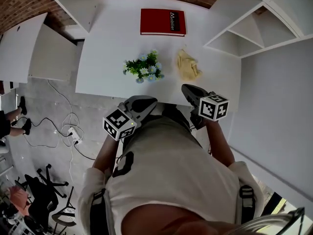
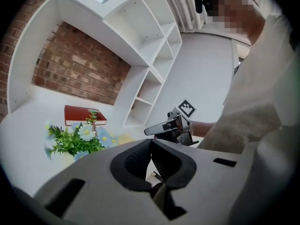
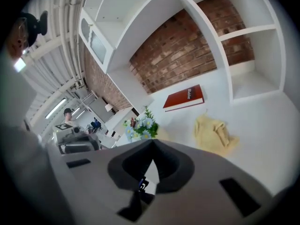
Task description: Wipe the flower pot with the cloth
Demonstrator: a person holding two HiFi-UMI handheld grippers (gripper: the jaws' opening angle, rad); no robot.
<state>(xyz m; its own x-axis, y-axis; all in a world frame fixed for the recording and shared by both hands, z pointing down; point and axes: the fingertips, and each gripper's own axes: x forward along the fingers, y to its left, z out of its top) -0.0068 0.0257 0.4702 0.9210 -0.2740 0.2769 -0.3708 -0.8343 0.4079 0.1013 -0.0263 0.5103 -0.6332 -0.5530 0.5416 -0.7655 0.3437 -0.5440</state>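
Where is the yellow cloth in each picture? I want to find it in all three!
Head view: the yellow cloth lies on the white table, right of the flowers.
Left gripper view: only a pale yellow patch of it shows, just right of the flowers.
Right gripper view: it lies right of centre, below the red book.
Shared landmark: the red book shows in all three views.

Flower pot (image 1: pixel 144 67) of white-blue blooms, upright on white table, crumpled yellow cloth (image 1: pixel 188 65) just beside
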